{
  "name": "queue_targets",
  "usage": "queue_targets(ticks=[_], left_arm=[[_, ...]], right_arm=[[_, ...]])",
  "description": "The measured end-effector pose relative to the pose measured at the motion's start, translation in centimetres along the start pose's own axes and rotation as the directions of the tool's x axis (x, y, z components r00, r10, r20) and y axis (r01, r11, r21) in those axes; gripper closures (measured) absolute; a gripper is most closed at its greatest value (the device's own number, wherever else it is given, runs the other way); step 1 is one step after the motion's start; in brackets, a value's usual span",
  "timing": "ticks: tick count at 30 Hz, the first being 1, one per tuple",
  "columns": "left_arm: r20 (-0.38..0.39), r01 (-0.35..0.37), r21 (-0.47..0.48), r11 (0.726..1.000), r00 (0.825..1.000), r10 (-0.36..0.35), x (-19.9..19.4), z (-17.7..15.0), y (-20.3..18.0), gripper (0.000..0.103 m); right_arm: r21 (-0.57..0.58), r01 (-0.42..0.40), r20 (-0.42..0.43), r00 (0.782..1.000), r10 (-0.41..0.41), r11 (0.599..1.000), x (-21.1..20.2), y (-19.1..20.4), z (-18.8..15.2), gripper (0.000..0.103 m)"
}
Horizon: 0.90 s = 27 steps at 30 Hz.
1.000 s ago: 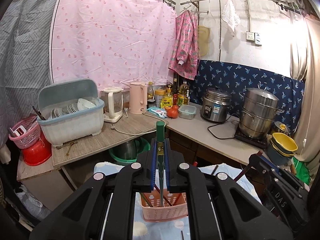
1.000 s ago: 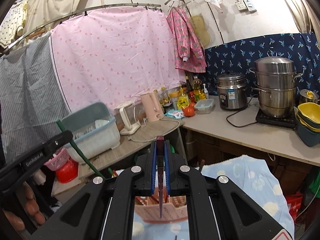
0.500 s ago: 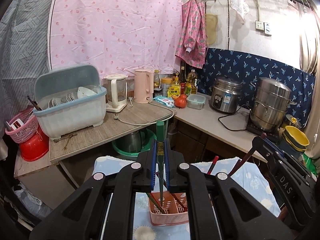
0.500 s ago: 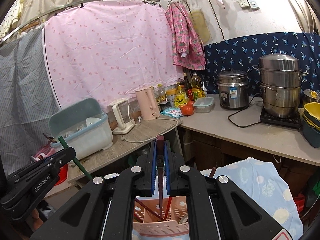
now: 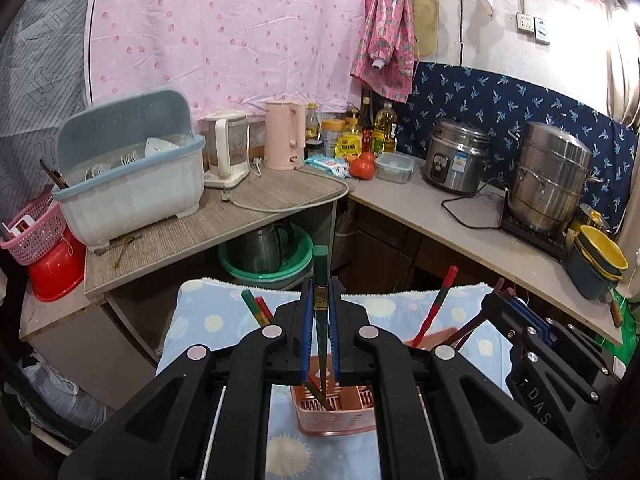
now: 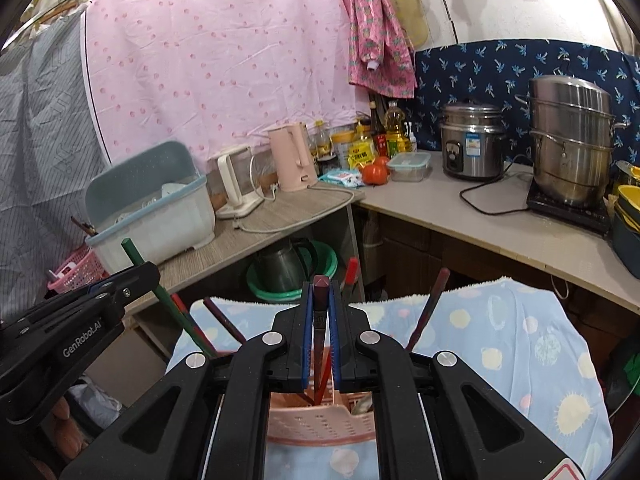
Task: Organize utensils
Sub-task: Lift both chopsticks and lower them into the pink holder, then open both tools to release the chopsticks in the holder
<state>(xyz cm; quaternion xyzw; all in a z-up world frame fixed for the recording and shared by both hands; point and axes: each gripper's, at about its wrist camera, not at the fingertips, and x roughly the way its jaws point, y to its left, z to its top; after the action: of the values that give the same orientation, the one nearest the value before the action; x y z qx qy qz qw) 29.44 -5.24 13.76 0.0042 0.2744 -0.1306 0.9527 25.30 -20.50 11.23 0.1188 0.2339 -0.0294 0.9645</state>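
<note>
My left gripper (image 5: 320, 300) is shut on a green chopstick (image 5: 320, 264), upright, with its lower tip down inside a pink slotted utensil basket (image 5: 332, 416). My right gripper (image 6: 320, 304) is shut on a dark red chopstick (image 6: 320, 312) whose tip also reaches into the same basket (image 6: 320, 420). Several red and green chopsticks (image 5: 436, 304) lean in the basket. The basket stands on a blue towel with sun prints (image 6: 500, 344). The right gripper shows at the right of the left wrist view (image 5: 508, 300), the left gripper at the left of the right wrist view (image 6: 132, 280).
Behind the towel runs an L-shaped counter (image 5: 248, 216) with a dish-drainer box (image 5: 132, 184), two kettles (image 5: 280, 140), bottles, tomatoes, a rice cooker (image 5: 456, 160) and a steel steamer pot (image 5: 552, 184). Green basins with a pot (image 5: 268, 248) sit under the counter. A pink basket (image 5: 36, 232) stands left.
Both grippers have come down with their chopsticks toward the pink basket, which now fills more of each view. The chopstick tips have entered the basket. Both grips stay the same.
</note>
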Motion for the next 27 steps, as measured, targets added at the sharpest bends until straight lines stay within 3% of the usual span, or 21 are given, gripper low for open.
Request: queue_targets(ticks=[16,18,21,23,27], left_arm=[[-0.076,-0.004,-0.049,0.999,0.997,0.001,1.7,-2.9,1.7,0.095],[-0.074,-0.015,-0.051,0.999,0.997,0.011,1.4,-2.9,1.7,0.095],[-0.062,-0.017,-0.07,0.997,0.998,0.013,0.7,-2.8,1.8,0.078],[-0.048,-0.027,-0.089,0.996,0.999,0.022,0.0,-2.7,2.0,0.063],[-0.029,-0.03,-0.108,0.994,0.999,0.028,-1.7,-2.8,2.3,0.059]], right_arm=[[-0.012,0.019,-0.065,0.998,-0.02,1.0,0.3,-0.5,-2.1,0.093],[-0.004,0.024,-0.062,0.998,-0.024,1.0,0.0,-0.7,-2.2,0.086],[0.003,0.036,-0.034,0.999,-0.036,0.999,-1.1,-1.0,-2.4,0.06],[0.008,0.032,-0.024,0.999,-0.032,0.999,-1.9,-1.1,-2.5,0.059],[0.016,0.023,-0.007,1.0,-0.022,1.0,-3.8,-1.3,-2.7,0.059]])
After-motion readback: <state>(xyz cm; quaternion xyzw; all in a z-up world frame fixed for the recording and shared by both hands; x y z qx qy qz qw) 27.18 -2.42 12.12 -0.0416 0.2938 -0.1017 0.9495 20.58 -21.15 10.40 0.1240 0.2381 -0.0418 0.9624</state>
